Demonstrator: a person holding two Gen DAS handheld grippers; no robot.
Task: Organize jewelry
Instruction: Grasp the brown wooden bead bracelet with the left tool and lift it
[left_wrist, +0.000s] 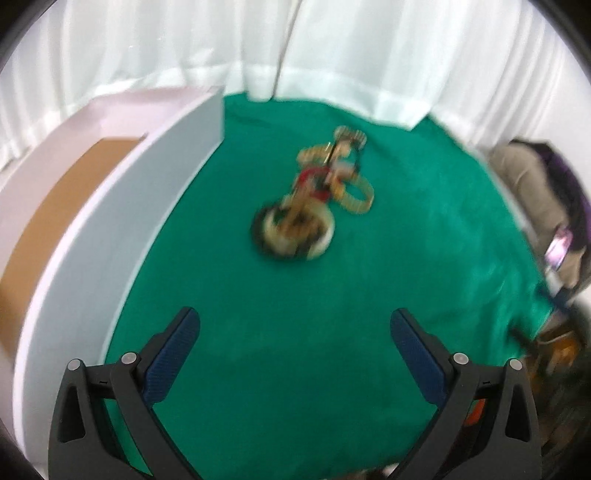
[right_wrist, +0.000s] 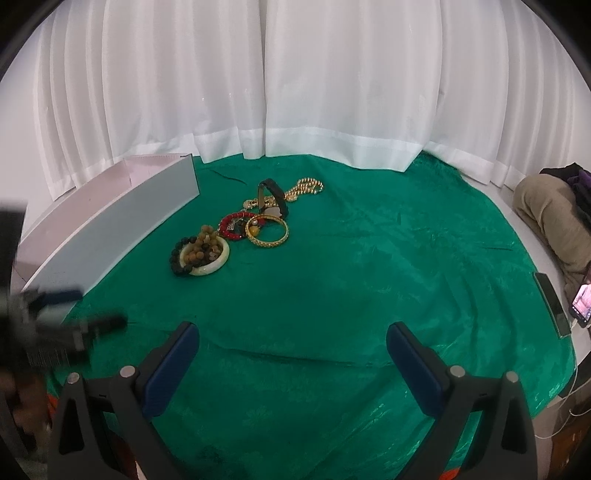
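A pile of jewelry lies on the green cloth (right_wrist: 369, 266). It holds a white bangle (right_wrist: 207, 260) with brown beads inside, a black bead bracelet (right_wrist: 176, 258), a red bead bracelet (right_wrist: 232, 226), a gold bangle (right_wrist: 267, 232), a black band (right_wrist: 275, 195) and a gold bead chain (right_wrist: 306, 186). In the left wrist view the same pile (left_wrist: 317, 199) is blurred. My left gripper (left_wrist: 295, 325) is open above bare cloth, short of the pile. My right gripper (right_wrist: 291, 338) is open too, farther back. The left gripper (right_wrist: 55, 328) shows as a blur at the right view's left edge.
A white box (right_wrist: 122, 225) with a pale pink inside stands at the left, its brown bottom (left_wrist: 55, 221) showing. White curtains (right_wrist: 295, 92) close the back. A person's legs (right_wrist: 546, 210) and a lit phone (right_wrist: 581, 304) are at the right edge.
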